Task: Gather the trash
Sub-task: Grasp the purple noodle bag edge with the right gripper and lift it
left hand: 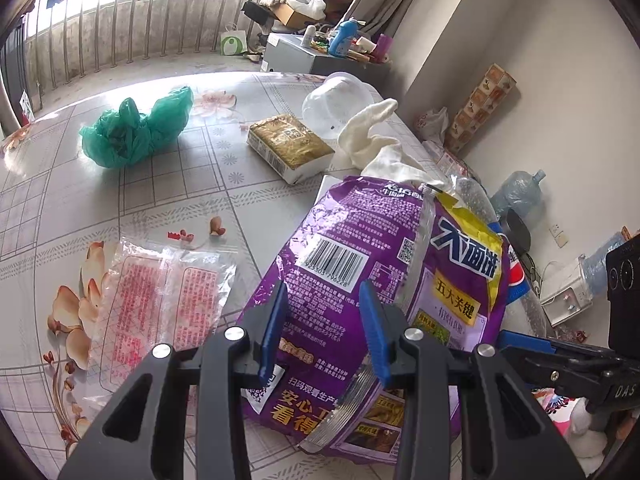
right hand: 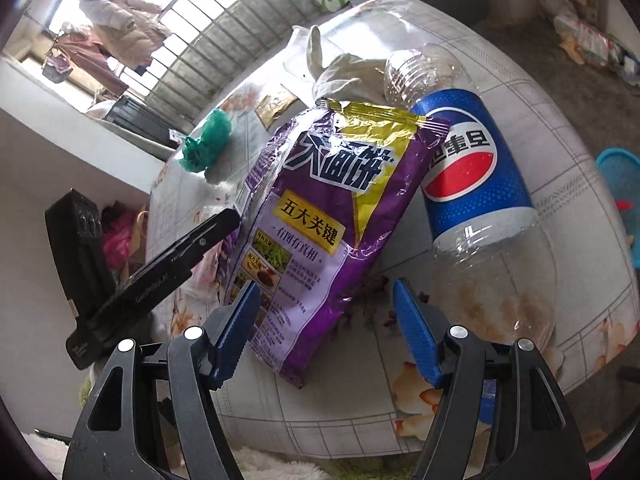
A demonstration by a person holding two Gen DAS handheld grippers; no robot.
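Note:
A puffed purple snack bag [left hand: 352, 240] lies on the floral table [left hand: 192, 196], leaning against an empty Pepsi bottle [right hand: 472, 184]. My left gripper [left hand: 323, 286] hovers over the bag's barcode side with its blue pads apart; no fold is pinched between them. In the right wrist view its black finger [right hand: 200, 240] reaches the purple bag's [right hand: 320, 208] left edge. My right gripper [right hand: 326, 292] stands wide open at the table's near edge, with the bag's lower corner between its pads, untouched. A clear wrapper with red print [left hand: 160, 300] lies to the left.
A green plastic bag [left hand: 132, 132], a gold packet [left hand: 290, 146], a white cloth [left hand: 372, 136] and a clear plastic lid [left hand: 336, 100] lie farther back. Small scraps [left hand: 218, 226] dot the cloth. A water jug [left hand: 520, 192] stands on the floor; a blue basket [right hand: 620, 184] is right.

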